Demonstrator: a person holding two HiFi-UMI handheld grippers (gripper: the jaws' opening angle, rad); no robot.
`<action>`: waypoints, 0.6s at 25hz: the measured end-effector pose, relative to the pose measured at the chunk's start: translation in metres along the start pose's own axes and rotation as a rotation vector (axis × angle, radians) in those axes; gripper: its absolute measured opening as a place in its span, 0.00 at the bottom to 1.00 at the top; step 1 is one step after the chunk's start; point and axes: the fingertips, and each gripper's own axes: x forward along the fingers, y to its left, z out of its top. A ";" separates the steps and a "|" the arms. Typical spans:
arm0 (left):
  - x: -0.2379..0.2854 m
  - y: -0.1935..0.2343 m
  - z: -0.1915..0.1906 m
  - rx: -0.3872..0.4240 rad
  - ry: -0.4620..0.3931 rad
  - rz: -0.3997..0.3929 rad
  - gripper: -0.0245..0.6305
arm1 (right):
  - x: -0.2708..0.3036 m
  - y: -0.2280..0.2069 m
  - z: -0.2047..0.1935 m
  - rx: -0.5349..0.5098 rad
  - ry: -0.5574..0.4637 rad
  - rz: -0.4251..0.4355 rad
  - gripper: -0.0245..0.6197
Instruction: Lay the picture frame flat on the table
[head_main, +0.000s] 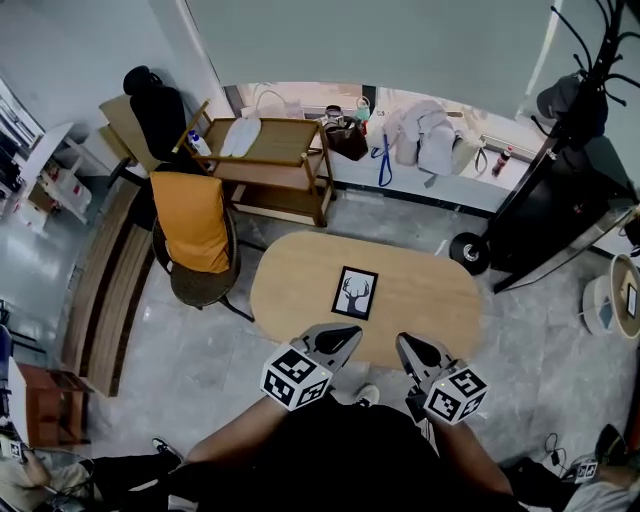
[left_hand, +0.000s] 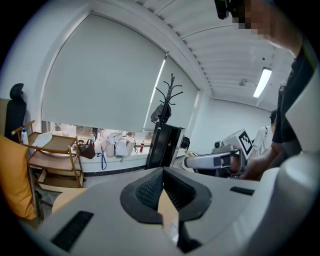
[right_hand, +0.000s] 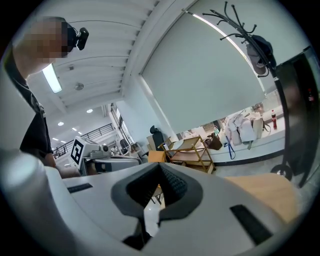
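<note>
The picture frame (head_main: 355, 292) lies flat on the surface (head_main: 290, 300). My left tool (head_main: 348, 337) and right tool (head_main: 406, 347) are clenched and empty, so the task looks done.

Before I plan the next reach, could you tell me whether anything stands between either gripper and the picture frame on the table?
Nothing visible does. In the head view the picture frame lies on the table, just beyond the left gripper and the right gripper, both shut and empty, with only bare tabletop between.
</note>
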 end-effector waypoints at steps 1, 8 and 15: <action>-0.003 0.002 -0.001 0.004 0.001 -0.002 0.04 | 0.002 0.003 -0.001 0.001 -0.001 -0.002 0.04; -0.020 0.024 -0.002 0.057 0.047 -0.044 0.04 | 0.029 0.023 -0.010 0.062 -0.020 -0.058 0.04; -0.045 0.058 -0.014 0.066 0.101 -0.087 0.04 | 0.069 0.046 -0.021 0.019 -0.006 -0.107 0.04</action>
